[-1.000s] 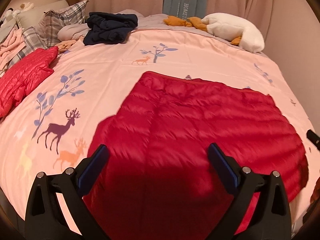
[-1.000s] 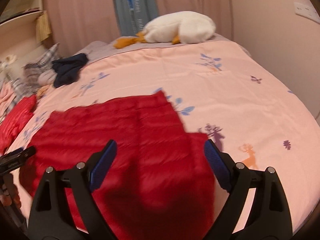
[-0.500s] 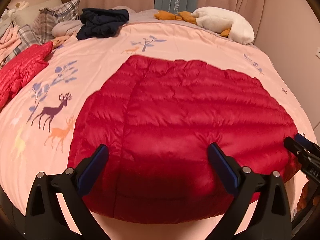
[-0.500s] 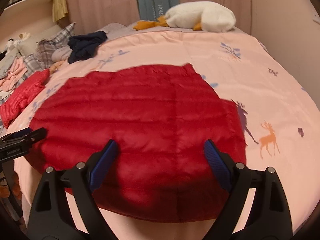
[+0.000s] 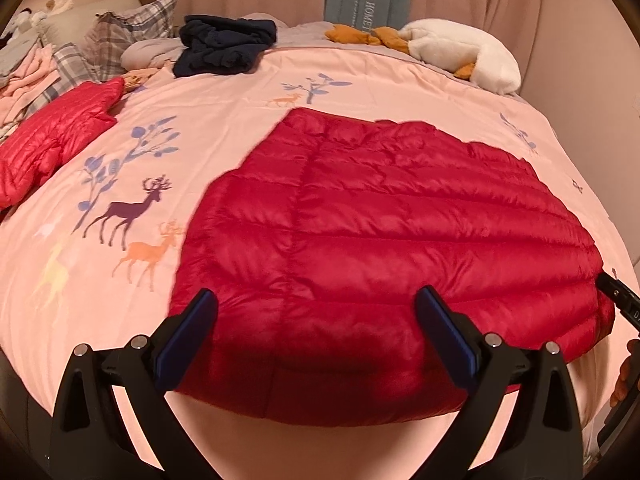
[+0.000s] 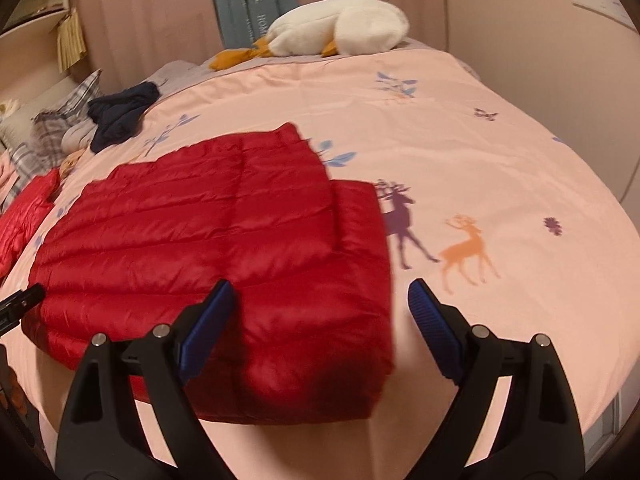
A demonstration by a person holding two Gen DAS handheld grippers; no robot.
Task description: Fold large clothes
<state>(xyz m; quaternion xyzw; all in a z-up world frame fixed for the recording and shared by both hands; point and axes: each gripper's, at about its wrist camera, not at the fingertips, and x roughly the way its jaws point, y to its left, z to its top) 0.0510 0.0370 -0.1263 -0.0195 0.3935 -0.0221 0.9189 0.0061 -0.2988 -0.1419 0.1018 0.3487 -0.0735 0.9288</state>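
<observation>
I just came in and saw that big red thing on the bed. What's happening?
A person is folding clothes with a pair of tongs in each hand. A dark red puffy jacket lies spread flat on the pink deer bedspread. The left tongs and the right tongs hover open over its near edge, gripping nothing. Another red jacket and a navy garment lie farther back.

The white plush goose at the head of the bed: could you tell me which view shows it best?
The right wrist view: the white plush goose sits near the top centre, its body in full view. The left wrist view shows it smaller, off toward the upper right edge.
</observation>
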